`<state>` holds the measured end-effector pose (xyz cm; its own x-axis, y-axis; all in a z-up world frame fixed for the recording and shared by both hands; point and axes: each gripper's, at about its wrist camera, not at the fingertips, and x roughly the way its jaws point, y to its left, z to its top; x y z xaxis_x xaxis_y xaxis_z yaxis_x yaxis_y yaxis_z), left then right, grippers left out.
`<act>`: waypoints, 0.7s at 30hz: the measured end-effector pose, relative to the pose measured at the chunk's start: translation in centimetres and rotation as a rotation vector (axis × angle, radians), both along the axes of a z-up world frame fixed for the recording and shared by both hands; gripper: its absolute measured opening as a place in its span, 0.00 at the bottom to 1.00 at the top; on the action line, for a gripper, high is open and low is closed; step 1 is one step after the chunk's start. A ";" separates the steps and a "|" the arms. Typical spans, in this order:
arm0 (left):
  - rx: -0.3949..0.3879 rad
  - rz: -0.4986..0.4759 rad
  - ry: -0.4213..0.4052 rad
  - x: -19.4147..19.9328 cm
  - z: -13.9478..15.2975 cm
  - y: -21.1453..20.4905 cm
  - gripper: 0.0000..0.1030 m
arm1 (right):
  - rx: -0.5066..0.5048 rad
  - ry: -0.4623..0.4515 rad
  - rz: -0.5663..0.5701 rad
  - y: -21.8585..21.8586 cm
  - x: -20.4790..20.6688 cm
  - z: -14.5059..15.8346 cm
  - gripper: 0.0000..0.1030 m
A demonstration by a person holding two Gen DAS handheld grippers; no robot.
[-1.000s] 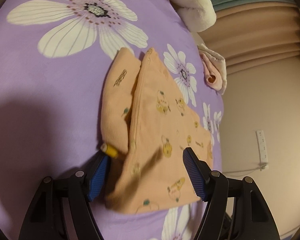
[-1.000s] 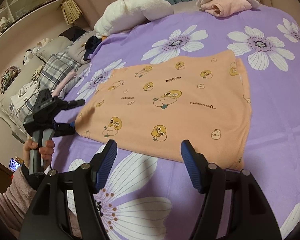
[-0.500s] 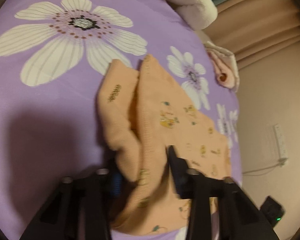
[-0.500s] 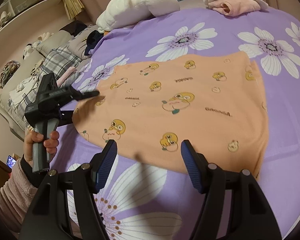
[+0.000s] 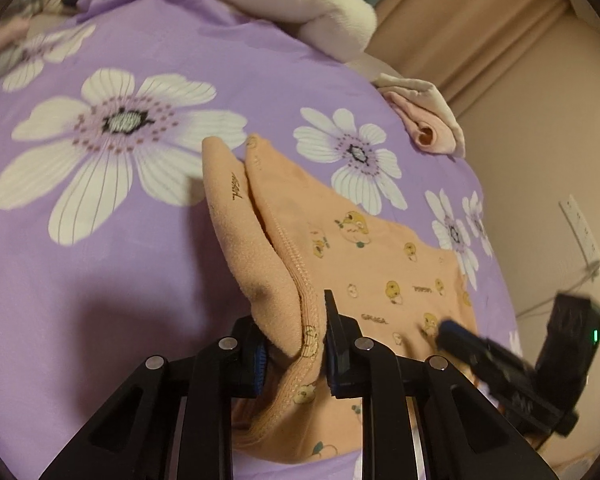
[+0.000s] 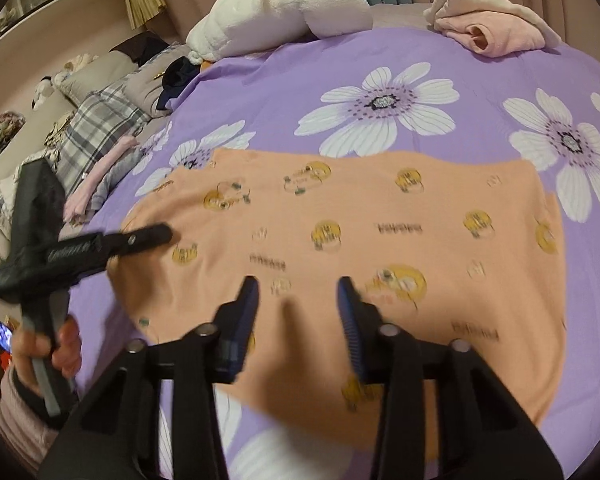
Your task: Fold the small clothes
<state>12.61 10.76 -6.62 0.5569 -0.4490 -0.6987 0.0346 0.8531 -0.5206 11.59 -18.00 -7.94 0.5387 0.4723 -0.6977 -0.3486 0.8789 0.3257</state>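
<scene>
Peach shirt (image 6: 380,240) spread flat on purple flowered bedsheet (image 6: 284,80), near middle of bed, one sleeve end bunched at left side. Left hand-held gripper (image 5: 294,350) pressed together on a fold of shirt edge (image 5: 300,320), stitched hem pinched between blue pads and lifted off sheet; same tool seen from right wrist view at shirt's left edge (image 6: 156,234), gripped by hand (image 6: 56,348). Right hand-held gripper (image 6: 298,312) spread, fingers over near part of shirt, nothing between pads; contact with cloth cannot be told because of blur. Far edge of shirt straight, right edge rounded, both with bare sheet beyond. Open sheet all round far and right sides; rolled white blanket (image 6: 276,12) and folded pink garment (image 6: 492,28) well apart at far edge of bed. Plaid pillow (image 6: 96,128) and heaped clothes crowd left edge. Print on shirt: yellow cartoon ducks with repeated word, partly legible as "GAGAGA" (image 5: 374,319). Wall socket strip (image 5: 582,232) right of bed.
</scene>
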 end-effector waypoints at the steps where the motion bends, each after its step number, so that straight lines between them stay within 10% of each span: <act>1: 0.008 -0.004 -0.004 0.0 0.1 -0.1 0.20 | 0.007 0.004 -0.010 0.2 0.7 0.0 0.28; 21: 0.092 -0.032 -0.052 0.2 2.8 -3.4 0.20 | 0.056 0.132 0.032 1.6 4.2 -2.1 0.22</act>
<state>12.77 7.34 -3.79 0.5795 -0.4029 -0.7084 0.0878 0.8951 -0.4372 15.76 -16.36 -10.04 0.4281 0.5279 -0.7335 -0.3265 0.8472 0.4192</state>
